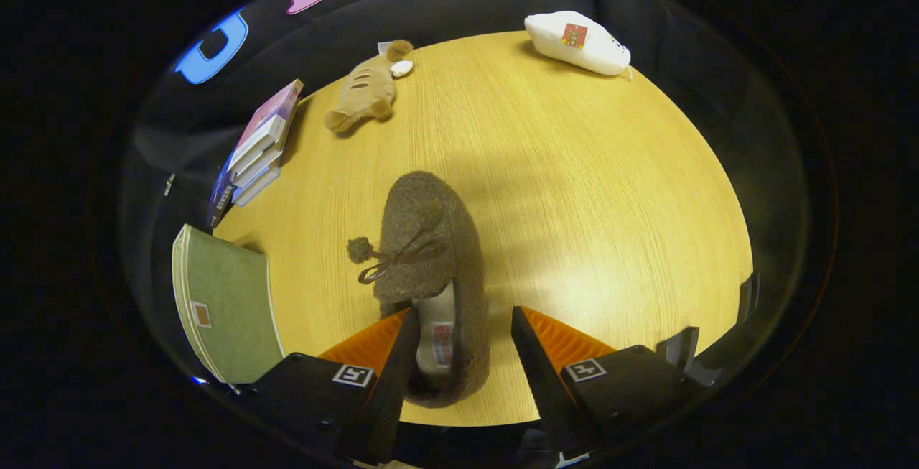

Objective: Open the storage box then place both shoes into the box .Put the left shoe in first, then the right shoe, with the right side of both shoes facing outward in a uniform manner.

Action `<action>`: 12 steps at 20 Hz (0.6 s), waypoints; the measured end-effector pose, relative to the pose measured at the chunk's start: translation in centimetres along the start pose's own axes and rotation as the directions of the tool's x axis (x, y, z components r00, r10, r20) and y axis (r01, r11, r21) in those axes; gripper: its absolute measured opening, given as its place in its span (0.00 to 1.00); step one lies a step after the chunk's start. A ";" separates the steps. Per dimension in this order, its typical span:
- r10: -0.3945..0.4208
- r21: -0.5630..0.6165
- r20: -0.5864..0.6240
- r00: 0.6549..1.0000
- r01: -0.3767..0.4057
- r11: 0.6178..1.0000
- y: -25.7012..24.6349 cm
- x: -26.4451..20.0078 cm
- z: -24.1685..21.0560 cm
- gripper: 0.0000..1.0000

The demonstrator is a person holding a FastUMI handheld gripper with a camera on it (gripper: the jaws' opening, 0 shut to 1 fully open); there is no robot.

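My gripper [463,329] sat low over the near part of the round wooden table [610,203], fingers spread apart w/ the heel end of the brown fuzzy shoe [431,268] between them. The one finger looked right against the shoe's heel side; the other stood off it w/ bare table in the gap, so not clamped on anything. Shoe's long axis ran straight along my fingers, toe pointing away toward the far side of the table, opening & insole label at my end, bow w/ pompom across the top. Most open room was on the side of the free finger: bare tabletop out to the rim. Other side was tighter: green storage box [222,304] at the table edge, just beside the gripper body, w/ a stack of books [255,149] beyond it, also at the edge. Tan plush toy [366,92] near the far rim; white shoe-like item [578,42] at the far rim, well apart from everything.
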State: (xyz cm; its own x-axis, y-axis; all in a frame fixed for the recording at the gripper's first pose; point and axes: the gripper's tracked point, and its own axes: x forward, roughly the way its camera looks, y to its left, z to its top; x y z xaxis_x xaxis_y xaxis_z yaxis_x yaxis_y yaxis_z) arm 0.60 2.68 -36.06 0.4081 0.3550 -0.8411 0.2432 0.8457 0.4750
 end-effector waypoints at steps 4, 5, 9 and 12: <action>-0.052 -0.047 -0.046 0.998 0.050 0.998 -1.1 2.0 -0.6 0.66; -0.078 -0.040 -0.050 0.996 0.076 0.996 -1.6 2.3 -0.6 0.38; -0.021 -0.016 -0.041 0.999 0.020 1.000 -0.5 1.4 -0.7 0.06; 0.047 0.051 -0.025 0.999 -0.046 0.998 1.1 -0.2 -0.6 0.06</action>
State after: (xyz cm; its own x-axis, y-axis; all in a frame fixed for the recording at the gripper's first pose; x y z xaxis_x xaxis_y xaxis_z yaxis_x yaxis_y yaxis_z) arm 0.30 3.78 -35.51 0.3973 0.4041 -0.8239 0.2690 0.8071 0.5256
